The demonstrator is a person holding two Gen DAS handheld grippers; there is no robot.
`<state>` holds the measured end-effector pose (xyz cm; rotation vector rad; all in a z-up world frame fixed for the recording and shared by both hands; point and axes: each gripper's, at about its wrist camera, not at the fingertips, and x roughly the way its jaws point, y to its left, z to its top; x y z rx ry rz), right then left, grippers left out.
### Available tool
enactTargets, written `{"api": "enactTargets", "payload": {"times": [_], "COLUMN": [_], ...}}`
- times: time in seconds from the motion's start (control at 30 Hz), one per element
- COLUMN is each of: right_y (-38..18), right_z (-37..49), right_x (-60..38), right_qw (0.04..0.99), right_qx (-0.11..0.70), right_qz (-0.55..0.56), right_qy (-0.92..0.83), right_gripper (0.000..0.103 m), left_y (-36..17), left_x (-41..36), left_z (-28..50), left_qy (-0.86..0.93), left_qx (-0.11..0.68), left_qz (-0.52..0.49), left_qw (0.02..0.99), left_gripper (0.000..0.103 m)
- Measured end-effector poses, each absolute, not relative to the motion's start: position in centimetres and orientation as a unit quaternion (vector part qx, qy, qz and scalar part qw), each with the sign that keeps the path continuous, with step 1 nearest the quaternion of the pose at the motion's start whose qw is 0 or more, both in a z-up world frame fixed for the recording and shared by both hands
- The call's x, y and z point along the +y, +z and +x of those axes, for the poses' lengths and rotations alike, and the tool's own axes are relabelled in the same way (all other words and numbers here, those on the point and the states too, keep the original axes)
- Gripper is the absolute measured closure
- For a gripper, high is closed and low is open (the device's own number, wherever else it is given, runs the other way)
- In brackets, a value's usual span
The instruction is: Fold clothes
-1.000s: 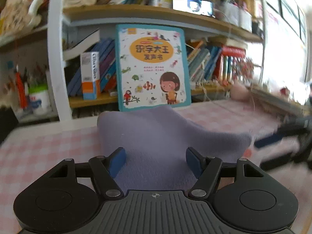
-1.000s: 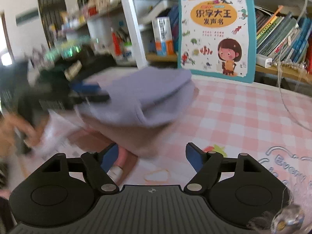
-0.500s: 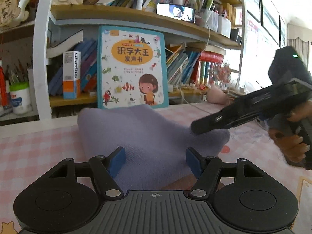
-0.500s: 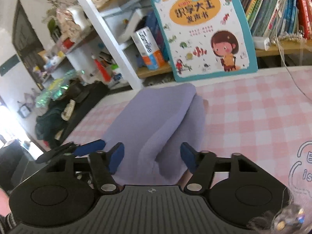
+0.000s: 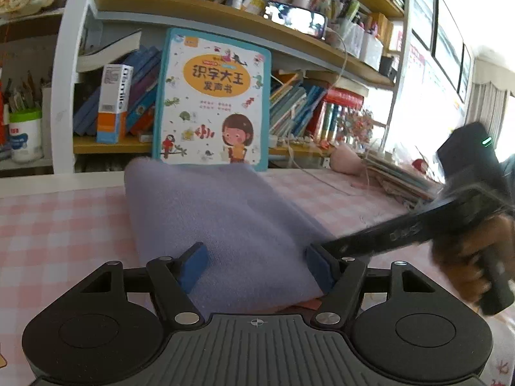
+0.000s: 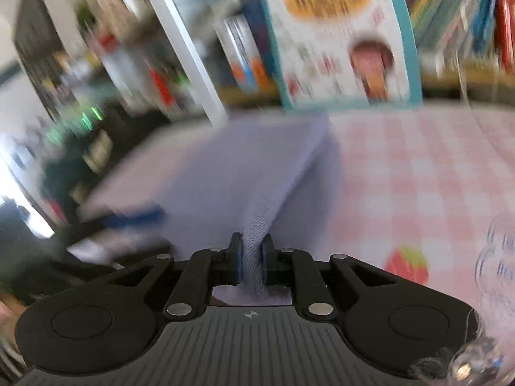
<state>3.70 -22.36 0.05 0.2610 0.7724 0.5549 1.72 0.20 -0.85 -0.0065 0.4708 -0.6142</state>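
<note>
A folded lavender garment (image 5: pixel 219 222) lies on the pink checked tablecloth (image 5: pixel 58 231). My left gripper (image 5: pixel 257 263) is open, its blue pads at either side of the garment's near edge. My right gripper (image 6: pixel 250 260) is shut on a fold of the same garment (image 6: pixel 244 177) at its near right corner; this view is blurred by motion. In the left wrist view the right gripper's body (image 5: pixel 418 228) reaches in from the right, held by a hand, its fingers at the garment's right edge.
A large children's book (image 5: pixel 212 99) leans upright against the bookshelf (image 5: pixel 193 9) just behind the garment. A white jar (image 5: pixel 24 135) stands at far left. Books and papers (image 5: pixel 396 177) are piled at the right. A strawberry print (image 6: pixel 407 263) marks the cloth.
My right gripper has closed on the garment's near right corner. The raised middle of the garment has settled flatter. My left gripper has stayed open over the near edge.
</note>
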Motion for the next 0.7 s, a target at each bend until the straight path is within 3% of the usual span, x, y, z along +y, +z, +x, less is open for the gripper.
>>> {"api": "enactTargets", "payload": {"times": [0.17,0.27,0.33,0.4,0.53,0.7], "right_y": [0.7,1.3,1.6,1.9,1.1,0.2], "right_z": [3.4,3.2,3.0,2.9,3.3,4.4], "right_x": [-23.1,-23.5,-23.8,-24.1,-24.7,-24.8], "right_qw": [0.890,0.896,0.899,0.903,0.889,0.870], "right_qx": [0.362,0.356,0.352,0.348,0.375,0.398], "right_qz": [0.131,0.134,0.136,0.138,0.155,0.191], "right_qy": [0.244,0.231,0.221,0.212,0.210,0.219], "right_gripper": [0.090,0.070,0.048,0.037,0.037,0.037], "left_y": [-0.9,-0.3,0.3,1.0,2.6,2.5], "left_x": [-0.1,0.3,0.6,1.0,1.6,2.8], "left_z": [1.4,1.2,0.9,0.6,1.3,5.1], "left_qy": [-0.296,-0.294,-0.281,-0.259,-0.245,-0.247], "left_qx": [0.220,0.209,0.192,0.179,0.187,0.257], "left_qz": [0.014,0.003,0.005,0.016,0.032,0.001], "left_qw": [0.929,0.933,0.940,0.949,0.951,0.934], "left_gripper": [0.033,0.032,0.032,0.029,0.015,0.015]}}
